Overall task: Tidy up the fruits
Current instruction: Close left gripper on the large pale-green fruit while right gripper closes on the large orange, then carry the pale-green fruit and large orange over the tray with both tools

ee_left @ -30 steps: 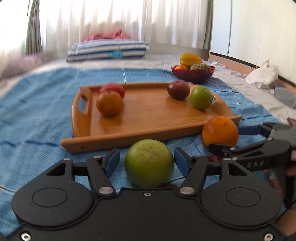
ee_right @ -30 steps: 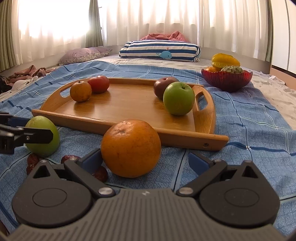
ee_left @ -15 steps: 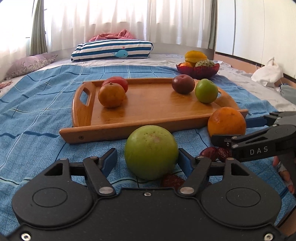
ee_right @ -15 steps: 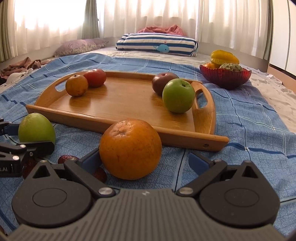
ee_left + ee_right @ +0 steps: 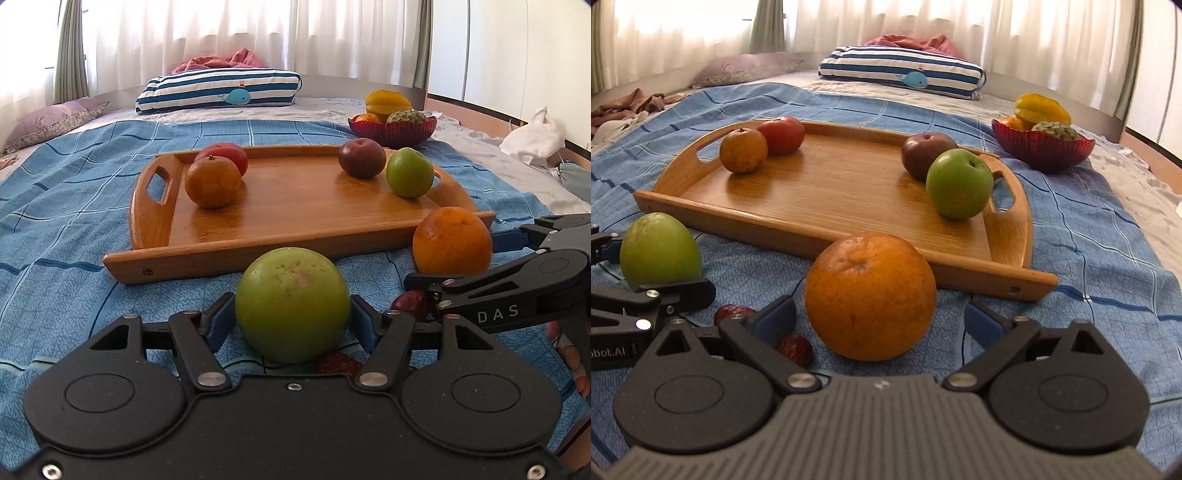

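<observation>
"Green first – the pale green fruit sits on the blue bedspread, just short of the wooden tray, between the jaws of the left gripper. Jaws have just been closing and the pads look pressed on both sides, so I'd say it's clamped."

"And the right gripper?"

"Spread wide around the orange, gaps on both sides, nothing gripped. So it's the pick-up step, approx. Next, I reckon: R closes, then both lift over the tray's front lip and set down in the bare middle."

"Anything in the way?"

"Red dates lie on the cloth right by the pads – could get nudged. On the tray a tangerine and tomato sit left, a dark apple and green apple right. The two grippers are close together, too."
</observation>
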Available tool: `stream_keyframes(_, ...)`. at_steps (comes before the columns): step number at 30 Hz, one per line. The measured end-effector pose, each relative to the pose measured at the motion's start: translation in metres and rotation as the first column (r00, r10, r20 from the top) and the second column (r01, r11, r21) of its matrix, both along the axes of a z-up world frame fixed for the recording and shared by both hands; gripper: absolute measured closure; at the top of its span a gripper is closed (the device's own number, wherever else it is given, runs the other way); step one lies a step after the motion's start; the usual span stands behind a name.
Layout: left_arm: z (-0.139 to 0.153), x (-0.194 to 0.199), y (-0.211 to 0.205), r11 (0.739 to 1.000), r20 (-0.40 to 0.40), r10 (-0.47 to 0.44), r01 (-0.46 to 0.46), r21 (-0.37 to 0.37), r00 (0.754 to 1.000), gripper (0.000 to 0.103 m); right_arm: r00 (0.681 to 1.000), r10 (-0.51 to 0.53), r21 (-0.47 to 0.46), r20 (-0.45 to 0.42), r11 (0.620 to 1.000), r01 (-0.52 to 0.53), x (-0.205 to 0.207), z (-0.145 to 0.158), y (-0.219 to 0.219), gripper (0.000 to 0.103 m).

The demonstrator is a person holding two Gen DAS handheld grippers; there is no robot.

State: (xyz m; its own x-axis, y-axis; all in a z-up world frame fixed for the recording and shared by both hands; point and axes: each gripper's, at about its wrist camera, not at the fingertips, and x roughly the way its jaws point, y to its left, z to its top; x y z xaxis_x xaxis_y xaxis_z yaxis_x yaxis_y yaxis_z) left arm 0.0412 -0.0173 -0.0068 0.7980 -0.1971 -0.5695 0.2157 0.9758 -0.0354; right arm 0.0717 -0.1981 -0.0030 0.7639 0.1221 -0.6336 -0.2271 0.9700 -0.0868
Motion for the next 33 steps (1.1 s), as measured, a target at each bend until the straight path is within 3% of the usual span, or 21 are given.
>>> stream_keyframes(6, 0.002, 0.002, 0.002, 1.000, -0.010, -0.002, 0.001, -0.017, 1.000, 0.046, 0.999, 0.005, 0.027, 0.038, 1.000, -0.006, -0.009, 0.003, 0.000, 0.024)
stream_keyframes(9, 0.003, 0.003, 0.004, 0.999, -0.015, 0.006, -0.006, -0.033, 1.000, 0.046, 0.997, 0.025, -0.018, 0.078, 1.000, -0.024, -0.016, 0.003, 0.006, 0.034)
stream_keyframes(13, 0.006, 0.003, 0.004, 0.999, -0.018, 0.006, -0.006, -0.035, 1.000, 0.046, 0.994, 0.031, -0.031, 0.104, 0.999, -0.028, -0.020, 0.005, 0.009, 0.035)
stream_keyframes(21, 0.017, 0.004, 0.015, 0.998, -0.010, 0.038, -0.039, -0.054, 0.999, 0.046, 0.996, -0.044, 0.125, 0.079, 0.992, 0.034, -0.020, 0.012, -0.012, 0.035)
stream_keyframes(33, 0.028, 0.003, 0.025, 0.996, 0.014, 0.070, -0.070, -0.054, 0.997, 0.046, 0.988, -0.088, 0.172, 0.123, 0.983, 0.066, -0.028, 0.019, -0.016, 0.035)
